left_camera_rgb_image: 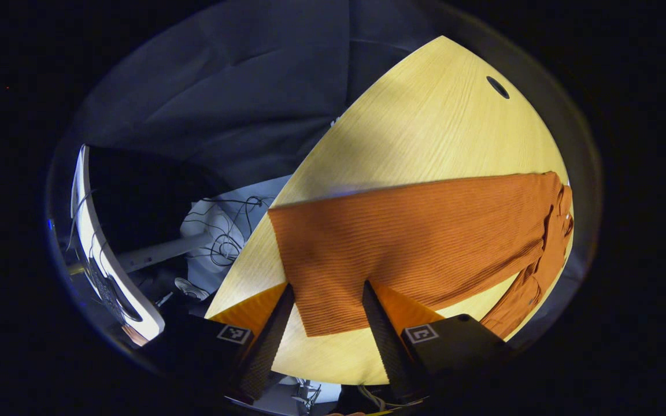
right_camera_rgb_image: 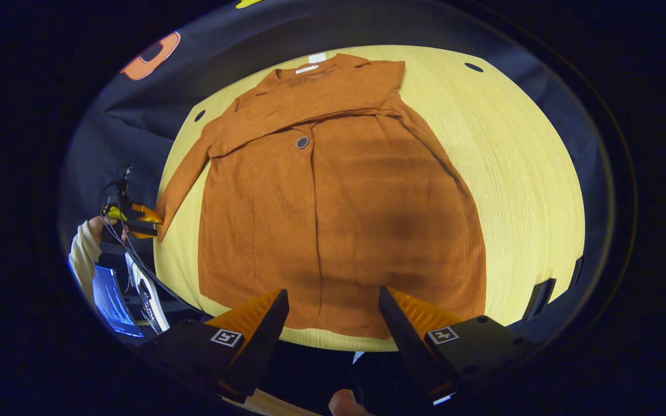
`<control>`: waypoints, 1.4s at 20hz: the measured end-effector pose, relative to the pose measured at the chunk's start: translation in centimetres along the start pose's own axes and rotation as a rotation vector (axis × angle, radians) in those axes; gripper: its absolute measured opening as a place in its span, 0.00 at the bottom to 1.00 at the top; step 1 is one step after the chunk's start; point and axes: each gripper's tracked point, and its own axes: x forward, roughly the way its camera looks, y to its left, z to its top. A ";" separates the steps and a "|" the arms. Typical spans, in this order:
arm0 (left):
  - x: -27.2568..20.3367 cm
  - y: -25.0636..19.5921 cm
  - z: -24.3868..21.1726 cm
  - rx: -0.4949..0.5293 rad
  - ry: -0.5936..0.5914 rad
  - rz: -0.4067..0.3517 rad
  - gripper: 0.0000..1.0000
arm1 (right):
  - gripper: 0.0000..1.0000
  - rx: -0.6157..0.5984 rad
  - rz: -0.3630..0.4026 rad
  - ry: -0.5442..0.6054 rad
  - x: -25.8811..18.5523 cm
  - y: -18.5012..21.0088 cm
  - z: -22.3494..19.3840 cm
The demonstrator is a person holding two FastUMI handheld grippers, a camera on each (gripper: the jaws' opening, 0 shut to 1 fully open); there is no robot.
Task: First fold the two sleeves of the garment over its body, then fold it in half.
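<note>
Ribbed orange garment (right_camera_rgb_image: pixel 339 214) is lying flat on the pale woodgrain tabletop (right_camera_rgb_image: pixel 529 173); both hand-held grippers, left (left_camera_rgb_image: pixel 327 320) and right (right_camera_rgb_image: pixel 333 326), are hovering spread wide, holding nothing.

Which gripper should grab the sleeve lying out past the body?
Left, likely: in the right gripper view the left gripper sits beside that sleeve's cuff; the right gripper hovers open at the hem.

The garment's (left_camera_rgb_image: pixel 402 242) far sleeve is perhaps cut off.
</note>
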 end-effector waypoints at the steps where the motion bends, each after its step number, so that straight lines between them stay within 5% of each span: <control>1: -0.1 0.0 0.1 0.013 0.006 -0.001 0.80 | 1.00 0.003 0.002 0.007 0.0 -0.1 -0.1; 6: 0.0 -0.7 0.4 0.090 0.002 0.003 0.73 | 0.99 -0.028 -0.003 0.038 0.9 0.1 -0.4; 8: 0.2 -1.5 0.4 0.116 -0.004 -0.001 0.60 | 0.99 -0.033 -0.026 0.048 1.0 -0.4 -0.7; 9: 0.1 -2.2 0.4 0.119 -0.002 -0.009 0.40 | 0.99 -0.028 -0.024 0.056 1.0 -0.5 -0.8; 12: -0.1 -2.5 0.3 0.165 0.003 0.045 0.08 | 0.99 -0.025 -0.016 0.071 0.9 -0.7 -1.4; 23: -7.8 -10.5 2.3 0.311 -0.111 0.083 0.03 | 0.99 0.033 -0.006 0.085 0.5 -4.3 -1.9; 28: -11.1 -18.7 2.0 0.426 -0.186 0.068 0.03 | 0.99 0.040 -0.020 0.073 0.3 -6.1 -1.5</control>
